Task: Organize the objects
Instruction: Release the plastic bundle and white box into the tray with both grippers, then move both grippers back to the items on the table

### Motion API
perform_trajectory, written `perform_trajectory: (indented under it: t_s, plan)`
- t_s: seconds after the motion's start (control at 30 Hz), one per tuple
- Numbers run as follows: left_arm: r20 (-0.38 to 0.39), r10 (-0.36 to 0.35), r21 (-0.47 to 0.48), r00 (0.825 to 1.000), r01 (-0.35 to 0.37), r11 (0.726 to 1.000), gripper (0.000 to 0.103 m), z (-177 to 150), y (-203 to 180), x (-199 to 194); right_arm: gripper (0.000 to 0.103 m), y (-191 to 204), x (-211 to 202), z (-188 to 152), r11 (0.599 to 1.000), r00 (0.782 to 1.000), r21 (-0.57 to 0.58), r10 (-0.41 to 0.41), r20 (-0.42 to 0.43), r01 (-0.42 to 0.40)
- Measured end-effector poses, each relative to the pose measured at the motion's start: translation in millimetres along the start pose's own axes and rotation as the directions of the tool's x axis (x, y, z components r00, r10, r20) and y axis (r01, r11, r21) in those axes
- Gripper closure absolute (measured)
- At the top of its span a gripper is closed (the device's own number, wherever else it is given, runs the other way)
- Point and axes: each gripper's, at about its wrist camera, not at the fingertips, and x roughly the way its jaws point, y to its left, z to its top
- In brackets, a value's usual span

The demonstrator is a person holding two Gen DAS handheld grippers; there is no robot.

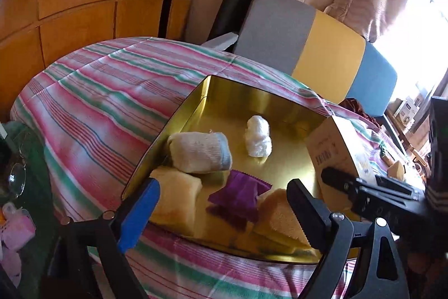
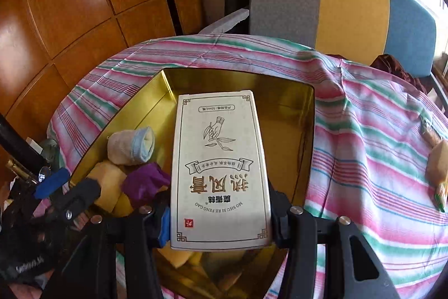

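Note:
A gold metal tin (image 1: pixel 179 116) (image 2: pixel 168 86) sits open on the striped cloth. Inside lie a rolled cream sock with a blue cuff (image 1: pixel 200 153) (image 2: pixel 131 146), a white wad (image 1: pixel 258 139), a purple packet (image 1: pixel 238 192) (image 2: pixel 145 184) and yellow sponges (image 1: pixel 176 201) (image 2: pixel 107 181). My right gripper (image 2: pixel 221 217) is shut on a white printed box (image 2: pixel 221 167), held over the tin; the box also shows at the tin's right side in the left wrist view (image 1: pixel 336 147). My left gripper (image 1: pixel 221 206) is open and empty over the tin's near edge.
The tin rests on a table under a pink, green and white striped cloth (image 1: pixel 98 91) (image 2: pixel 378 145). A grey, yellow and blue chair back (image 1: pixel 308 46) stands behind. Small objects (image 2: pixel 436 161) lie on the cloth at the right. Glasses (image 1: pixel 16 175) lie at the left.

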Motion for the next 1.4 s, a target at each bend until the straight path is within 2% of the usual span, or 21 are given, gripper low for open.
perform_trajectory:
  t_s: [0.53, 0.6, 0.73, 0.8, 0.97, 1.23, 1.4]
  plan:
    - [-0.012, 0.005, -0.005, 1.0, -0.005, 1.0, 0.01, -7.3, 9.4, -8.9, 0.051, 0.8, 36.0, 9.2, 0.998, 0.997, 0.029, -0.052, -0.052, 0.053]
    - [-0.015, 0.006, -0.002, 1.0, -0.006, 1.0, 0.01, -7.2, 8.1, -9.4, 0.05, 1.5, 27.1, 6.3, 0.996, 0.997, 0.041, -0.073, -0.037, 0.074]
    - [-0.004, 0.005, 0.01, 1.0, -0.005, 1.0, 0.01, -8.1, 3.9, -12.4, 0.049, -9.4, -2.4, -5.9, 0.992, 1.0, 0.124, 0.009, 0.024, -0.012]
    - [-0.012, -0.011, 0.007, 1.0, 0.011, 1.0, 0.01, -9.1, -0.8, -11.6, 0.048, -14.4, -14.6, -11.8, 0.991, 0.999, 0.132, 0.016, 0.044, -0.022]
    - [-0.019, -0.052, 0.064, 0.998, 0.053, 0.997, 0.01, -8.8, -28.8, -11.8, 0.048, -35.9, -42.9, -23.0, 0.988, 0.995, 0.155, -0.019, 0.097, 0.004]
    - [-0.025, -0.111, 0.152, 0.993, 0.114, 0.982, 0.01, -13.0, -82.7, -17.7, 0.048, -94.1, -61.5, -46.1, 0.96, 0.991, 0.274, -0.094, 0.098, 0.064]
    - [-0.054, -0.148, 0.211, 0.987, 0.157, 0.965, 0.01, -22.1, -115.9, -19.2, 0.048, -136.7, -67.8, -66.1, 0.923, 0.985, 0.369, -0.15, 0.083, 0.109]
